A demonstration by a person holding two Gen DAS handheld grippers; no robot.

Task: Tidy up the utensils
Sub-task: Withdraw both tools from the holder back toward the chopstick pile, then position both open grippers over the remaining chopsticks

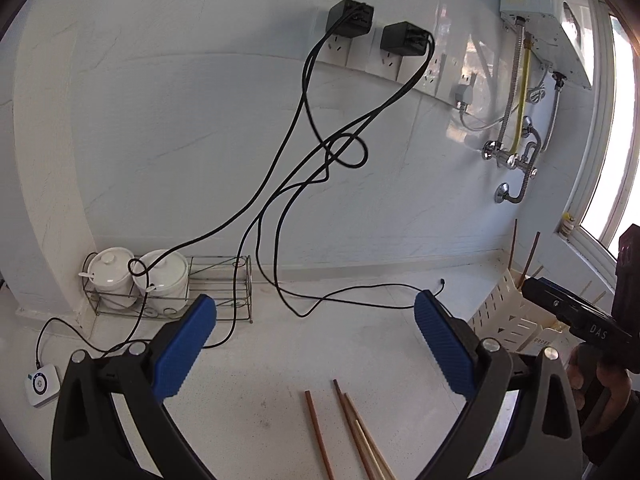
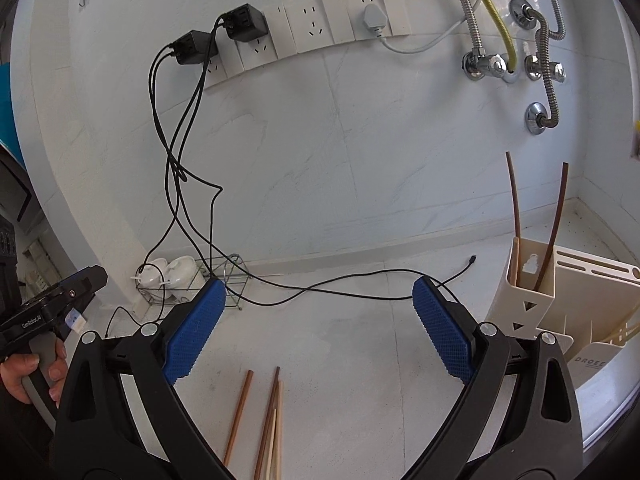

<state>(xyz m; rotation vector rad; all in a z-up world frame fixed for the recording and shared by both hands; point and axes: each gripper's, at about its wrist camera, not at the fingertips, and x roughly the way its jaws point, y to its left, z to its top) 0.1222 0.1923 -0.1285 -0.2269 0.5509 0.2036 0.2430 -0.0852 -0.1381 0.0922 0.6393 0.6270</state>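
I am holding my left gripper (image 1: 316, 322) spread wide and empty, and my right gripper (image 2: 319, 312) is gaping the same way. The loose chopsticks (image 2: 272, 420) are lying on the white counter (image 2: 360, 360) just below both pairs of fingers, seemingly untouched. The cream utensil holder (image 2: 532, 280) is standing beside my right fingers, two dark chopsticks (image 2: 514, 200) upright inside.

the left gripper (image 1: 316, 344) is being held with its blue-padded fingers (image 1: 186, 350) spread wide, nothing between them. the right gripper (image 2: 318, 330) is likewise being kept agape and empty. a hand (image 2: 28, 372) is being wrapped around the left handle at 8 o'clock in the right wrist view.
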